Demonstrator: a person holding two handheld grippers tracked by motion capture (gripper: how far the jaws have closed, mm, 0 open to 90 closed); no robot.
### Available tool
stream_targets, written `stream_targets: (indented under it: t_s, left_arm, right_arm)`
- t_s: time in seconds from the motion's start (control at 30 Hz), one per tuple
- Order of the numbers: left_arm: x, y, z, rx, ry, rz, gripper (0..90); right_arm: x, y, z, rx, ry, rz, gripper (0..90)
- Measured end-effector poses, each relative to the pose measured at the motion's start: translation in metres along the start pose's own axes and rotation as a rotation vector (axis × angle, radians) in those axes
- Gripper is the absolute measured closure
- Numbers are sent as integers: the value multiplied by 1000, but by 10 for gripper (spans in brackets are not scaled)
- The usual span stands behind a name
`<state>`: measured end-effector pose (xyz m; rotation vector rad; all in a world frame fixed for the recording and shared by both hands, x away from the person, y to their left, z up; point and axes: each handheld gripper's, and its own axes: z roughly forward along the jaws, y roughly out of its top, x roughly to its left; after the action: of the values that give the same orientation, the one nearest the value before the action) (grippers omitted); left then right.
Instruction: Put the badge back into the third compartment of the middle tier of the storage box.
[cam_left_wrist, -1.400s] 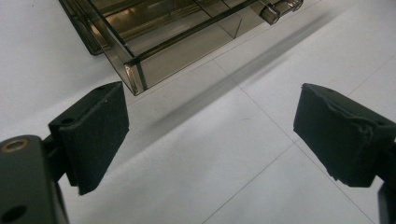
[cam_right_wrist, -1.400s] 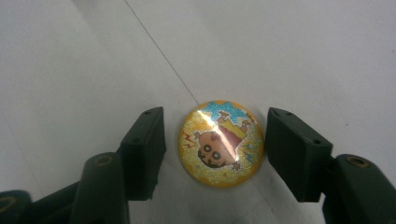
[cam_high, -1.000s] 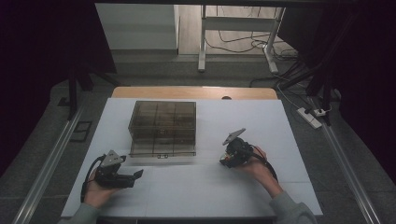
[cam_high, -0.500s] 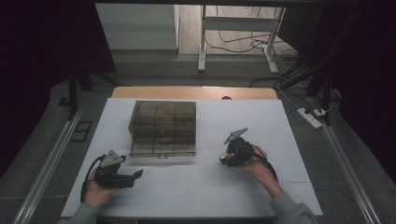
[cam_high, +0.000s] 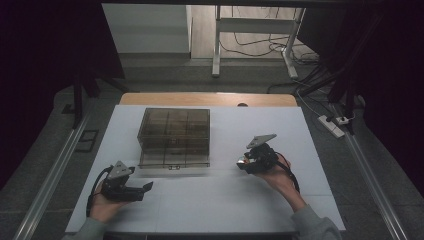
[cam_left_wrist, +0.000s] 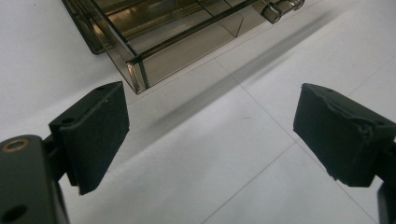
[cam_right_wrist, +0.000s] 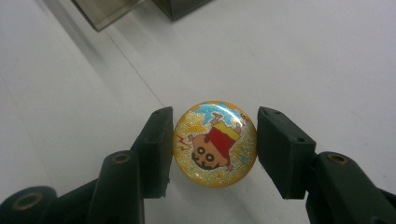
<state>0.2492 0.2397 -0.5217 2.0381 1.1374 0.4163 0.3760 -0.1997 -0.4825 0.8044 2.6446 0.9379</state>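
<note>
A round glittery yellow badge (cam_right_wrist: 215, 143) with a cartoon child on it sits between the jaws of my right gripper (cam_right_wrist: 215, 140), which is shut on it just above the white table. In the high view that gripper (cam_high: 243, 162) is at the table's right middle, pointing left. My left gripper (cam_high: 145, 189) is near the front left, open, jaws pointing right. Its two pads (cam_left_wrist: 95, 133) stand wide apart with nothing between them. A smoky transparent compartment box (cam_high: 174, 131) stands at the table's middle left; its near corner (cam_left_wrist: 135, 70) lies just ahead of the left gripper (cam_left_wrist: 210, 135).
The white table (cam_high: 220, 200) has faint seam lines. A wooden strip (cam_high: 207, 99) runs along its far edge. Metal rails (cam_high: 50, 175) flank both sides. A power strip (cam_high: 332, 125) and cables lie on the floor at the right.
</note>
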Motion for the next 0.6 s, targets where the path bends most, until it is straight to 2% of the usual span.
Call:
stream_targets:
  t_s: [0.23, 0.27, 0.33, 0.6]
  left_arm:
    - [0, 0, 0, 0, 2, 1, 108]
    - [0, 0, 0, 0, 2, 1, 108]
    - [0, 0, 0, 0, 2, 1, 109]
    - [0, 0, 0, 0, 2, 2, 108]
  right_arm:
    - [-4, 4, -19, -104, 19, 14, 471]
    - [-4, 4, -19, -104, 19, 14, 471]
    - [-5, 5, -26, -149, 18, 16, 470]
    - [-6, 7, -38, -216, 9, 18, 470]
